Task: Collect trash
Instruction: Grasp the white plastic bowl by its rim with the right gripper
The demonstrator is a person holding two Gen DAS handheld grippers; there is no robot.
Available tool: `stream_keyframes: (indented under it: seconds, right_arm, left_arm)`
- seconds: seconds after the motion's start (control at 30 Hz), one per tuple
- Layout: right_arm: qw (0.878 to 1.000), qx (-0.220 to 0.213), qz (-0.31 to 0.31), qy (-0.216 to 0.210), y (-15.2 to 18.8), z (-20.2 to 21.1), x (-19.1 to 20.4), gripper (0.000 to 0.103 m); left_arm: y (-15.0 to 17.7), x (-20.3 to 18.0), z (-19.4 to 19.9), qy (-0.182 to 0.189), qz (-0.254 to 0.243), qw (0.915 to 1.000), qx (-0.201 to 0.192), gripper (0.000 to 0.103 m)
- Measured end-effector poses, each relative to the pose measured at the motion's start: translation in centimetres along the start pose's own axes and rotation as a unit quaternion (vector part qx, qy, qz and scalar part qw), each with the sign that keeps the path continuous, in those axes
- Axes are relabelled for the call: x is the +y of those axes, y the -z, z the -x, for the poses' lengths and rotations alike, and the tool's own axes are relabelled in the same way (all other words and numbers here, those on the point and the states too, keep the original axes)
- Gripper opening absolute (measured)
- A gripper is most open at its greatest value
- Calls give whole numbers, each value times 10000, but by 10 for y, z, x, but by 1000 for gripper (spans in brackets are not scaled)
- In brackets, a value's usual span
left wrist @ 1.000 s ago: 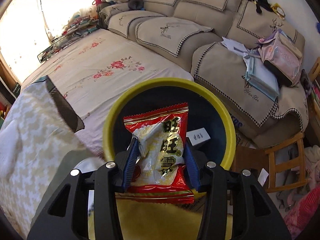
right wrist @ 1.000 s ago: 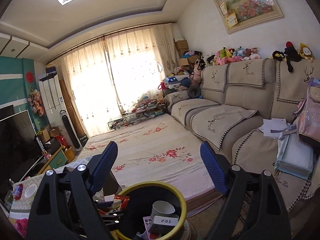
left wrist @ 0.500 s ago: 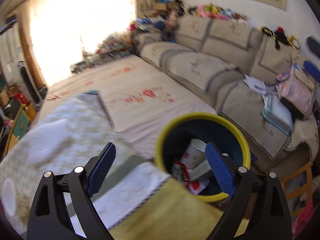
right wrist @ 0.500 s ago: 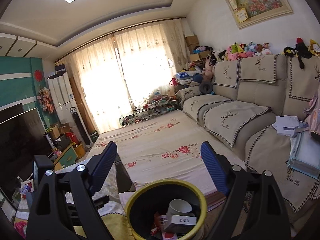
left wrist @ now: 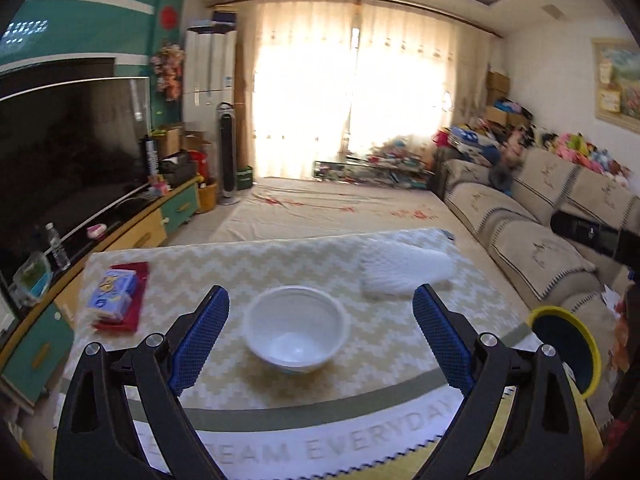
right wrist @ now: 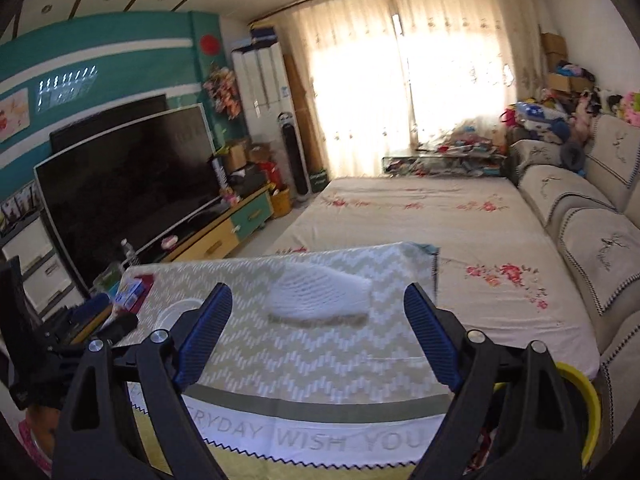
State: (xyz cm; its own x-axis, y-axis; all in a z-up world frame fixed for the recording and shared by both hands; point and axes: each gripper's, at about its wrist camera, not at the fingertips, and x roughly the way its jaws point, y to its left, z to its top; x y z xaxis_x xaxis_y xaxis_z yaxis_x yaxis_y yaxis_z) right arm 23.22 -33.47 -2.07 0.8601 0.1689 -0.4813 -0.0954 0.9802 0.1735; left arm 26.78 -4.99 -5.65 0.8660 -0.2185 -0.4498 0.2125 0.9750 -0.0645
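Running along the near hem of the zigzag tablecloth [left wrist: 400, 360] is pale grey lettering: the left wrist view shows "EVERYDAY" after a partly hidden word ending in "EAM", and the right wrist view shows "ERYDAY WISH YOU". The writing on the blue packet [left wrist: 112, 290], which lies on a red cloth [left wrist: 136, 304] at the table's left side, is too blurred to read.

The left gripper [left wrist: 320, 344] stands wide, its blue-padded fingers [left wrist: 200, 340] apart with nothing between them; a white disposable bowl [left wrist: 295, 330] sits upright on the cloth ahead, framed by the fingers but untouched. The right gripper [right wrist: 318, 340] is also wide and empty, its jaws opening a little further. Ahead of it lies a white mesh foam wrapper [right wrist: 320, 294], flat on the tablecloth and clear of the pads.

The yellow-rimmed trash bin [left wrist: 568, 344] stands off the table's right edge, near the sofa [left wrist: 532, 240]; in the right wrist view only part of its rim shows behind the right finger.
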Motion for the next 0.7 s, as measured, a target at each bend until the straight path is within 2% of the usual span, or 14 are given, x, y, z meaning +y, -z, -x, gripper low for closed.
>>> stream_keyframes:
  seconds: [0.13,0.27,0.3,0.4,0.7]
  right_arm:
    - [9959,724,333,-429,-1,-62,46,78]
    - [9881,1266,592,-639,2,-112,84,65]
    - [9861,1375,629,-693,7,-118,88,58]
    - [9800,1663,712,-830,11,-143,107,50]
    - [9742,2001,875,-566,27,-178,122,48]
  left_arm:
    - [-1,69,4,-614,702,9955,-187,92]
    - [8,116,7,-805,1343,9872,-304,93]
    - [11,120,6,-874,1380,9862,-282,93]
    - [16,125,2,-1005,1312,9859,-251,93]
    - [18,98,5,-1025,1072,9883,-350,96]
